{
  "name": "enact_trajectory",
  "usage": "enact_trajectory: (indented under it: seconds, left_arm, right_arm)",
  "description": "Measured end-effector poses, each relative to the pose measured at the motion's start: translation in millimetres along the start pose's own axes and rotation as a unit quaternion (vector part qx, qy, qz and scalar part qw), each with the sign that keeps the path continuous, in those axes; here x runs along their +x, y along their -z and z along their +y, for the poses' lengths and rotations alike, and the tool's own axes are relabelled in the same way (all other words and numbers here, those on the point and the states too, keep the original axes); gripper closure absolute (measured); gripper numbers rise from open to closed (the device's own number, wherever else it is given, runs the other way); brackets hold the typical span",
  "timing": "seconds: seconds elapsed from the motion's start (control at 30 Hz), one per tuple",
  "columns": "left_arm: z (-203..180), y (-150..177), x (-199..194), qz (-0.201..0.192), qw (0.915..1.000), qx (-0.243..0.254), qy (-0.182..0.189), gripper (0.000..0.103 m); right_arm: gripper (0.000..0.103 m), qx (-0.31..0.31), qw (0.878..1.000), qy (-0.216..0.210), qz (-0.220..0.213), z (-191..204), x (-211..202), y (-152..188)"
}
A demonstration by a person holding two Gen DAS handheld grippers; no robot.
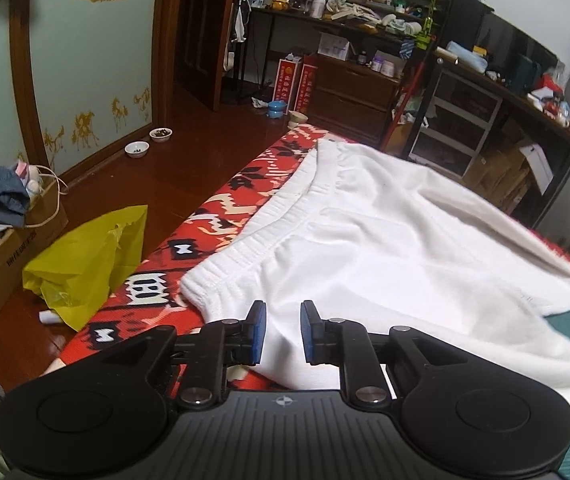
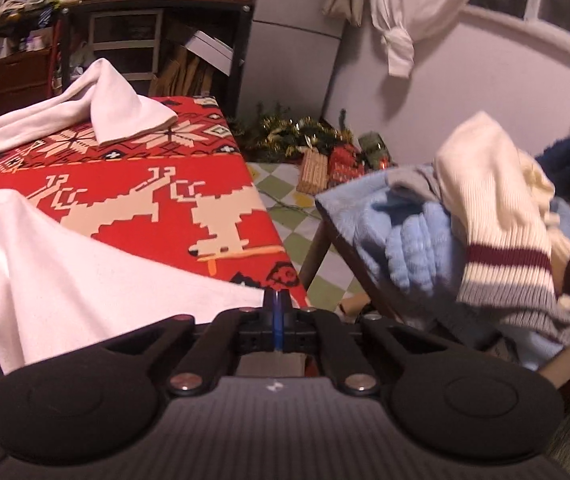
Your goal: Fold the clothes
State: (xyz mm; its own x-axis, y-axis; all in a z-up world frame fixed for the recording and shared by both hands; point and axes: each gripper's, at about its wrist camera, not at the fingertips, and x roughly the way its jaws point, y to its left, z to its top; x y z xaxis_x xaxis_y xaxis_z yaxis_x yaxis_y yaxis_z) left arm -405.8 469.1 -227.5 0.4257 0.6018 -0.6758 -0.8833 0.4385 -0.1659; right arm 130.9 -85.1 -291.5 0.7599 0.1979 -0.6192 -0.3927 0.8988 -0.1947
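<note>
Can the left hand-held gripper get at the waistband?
Probably yes: the left hand-held gripper hangs open over the white trousers, and nothing lies between it and the waistband ahead.

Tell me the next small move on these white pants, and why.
Probably lift the right claw to carry its edge of the white pants over: its jaws look shut on that edge, while the left claw stands open above the cloth.

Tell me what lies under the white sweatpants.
The white sweatpants lie on a red patterned blanket, which shows along the elastic waistband and at a teal patch by the right. Whatever sits directly beneath the fabric is covered.
</note>
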Motion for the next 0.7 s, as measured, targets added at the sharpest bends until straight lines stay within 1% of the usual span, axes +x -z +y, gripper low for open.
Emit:
enact_trajectory:
  seconds: [0.1, 0.17, 0.23, 0.27, 0.33, 0.4, 0.47, 0.53, 0.6, 0.63, 0.67, 0.7]
  left_arm:
    - [-8.8, -2.9, -4.3, -0.004, 0.9999, 0.012, -0.002, 0.085]
    - [-12.8, -4.6, -8.4, -0.008, 0.9998, 0.017, 0.001, 0.085]
    - [-13.6, -5.0, -14.6, -0.016, 0.9997, 0.017, 0.006, 0.085]
    - [-12.8, -4.4, -17.7, -0.019, 0.9997, 0.015, 0.007, 0.085]
    - [-10.2, -2.7, -21.4, -0.020, 0.9997, 0.007, 0.009, 0.084]
    - [-9.1, -2.5, -21.1, -0.017, 0.9997, -0.002, 0.018, 0.081]
    - [-12.1, -3.0, -17.7, -0.013, 0.9996, 0.004, 0.024, 0.080]
    - [-17.2, -3.2, -13.5, -0.007, 0.9995, 0.014, 0.028, 0.080]
    - [-22.7, -3.1, -11.0, -0.005, 0.9992, 0.019, 0.034, 0.080]
    - [-24.8, -3.2, -10.6, -0.005, 0.9991, 0.020, 0.038, 0.080]
    - [-26.1, -2.1, -10.6, -0.005, 0.9989, 0.022, 0.040, 0.079]
    - [-26.6, -0.3, -11.1, -0.005, 0.9989, 0.023, 0.041, 0.079]
  right_arm:
    - [0.103, 0.004, 1.000, 0.007, -0.024, -4.6, 0.4, -18.4]
    - [0.103, 0.013, 0.999, 0.008, -0.032, -11.1, 8.1, -35.0]
    - [0.103, 0.016, 1.000, 0.005, -0.017, -18.3, 19.3, -45.2]
    - [0.103, 0.022, 1.000, -0.005, -0.008, -23.1, 21.0, -45.5]
    - [0.095, 0.040, 0.999, -0.027, 0.003, -32.7, 19.0, -40.7]
    - [0.077, 0.058, 0.997, -0.042, 0.006, -40.0, 11.1, -29.5]
    - [0.074, 0.063, 0.997, -0.052, 0.012, -41.6, 4.9, -14.5]
    - [0.073, 0.056, 0.996, -0.060, 0.021, -38.9, 2.9, -1.7]
    - [0.073, 0.048, 0.997, -0.057, 0.030, -34.3, 6.6, 7.3]
    - [0.073, 0.050, 0.997, -0.056, 0.024, -33.3, 6.6, 11.1]
    - [0.076, 0.055, 0.996, -0.061, 0.021, -32.9, 6.6, 12.7]
    - [0.092, 0.059, 0.996, -0.068, 0.020, -32.5, 7.0, 13.3]
